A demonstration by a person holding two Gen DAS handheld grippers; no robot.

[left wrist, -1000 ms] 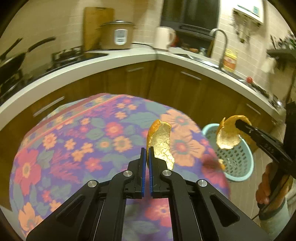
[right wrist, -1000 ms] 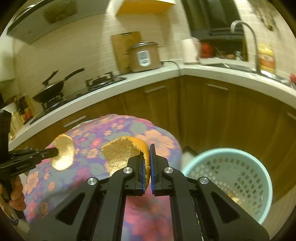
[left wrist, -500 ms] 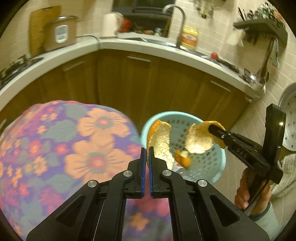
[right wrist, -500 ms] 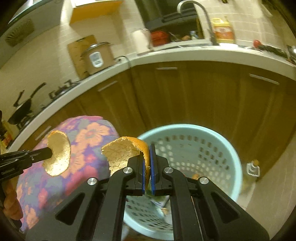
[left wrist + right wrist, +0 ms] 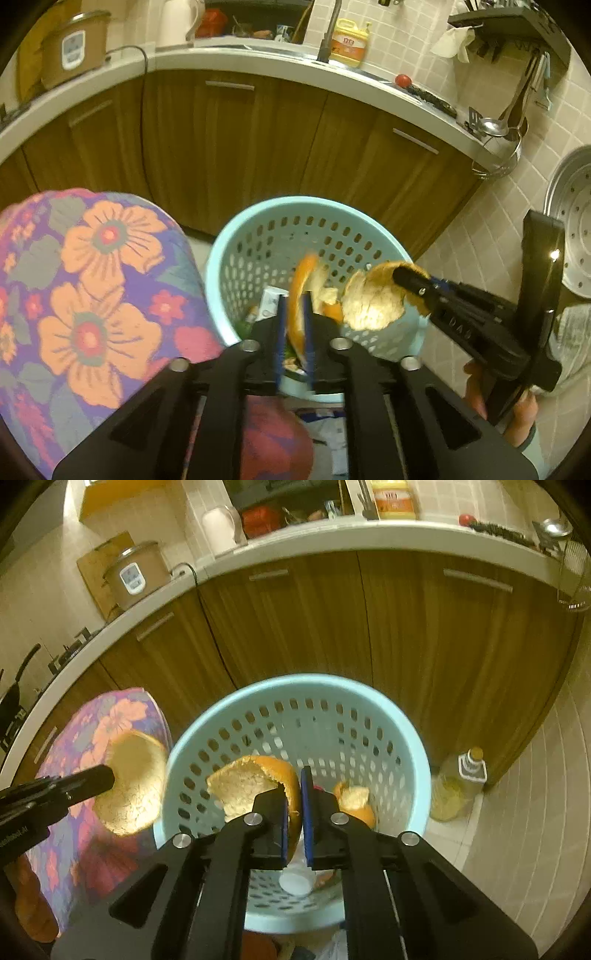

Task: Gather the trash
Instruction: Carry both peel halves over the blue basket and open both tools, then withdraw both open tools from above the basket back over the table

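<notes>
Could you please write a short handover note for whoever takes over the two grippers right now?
Left gripper: jaws opening, with the left peel between them, above the blue basket.
Right gripper: jaws nearly closed on the right peel, also over the basket.
Done: both orange peels are at the basket, and other trash already lies inside.
Left: let both peels drop in, then check the floral table for more trash.
</notes>
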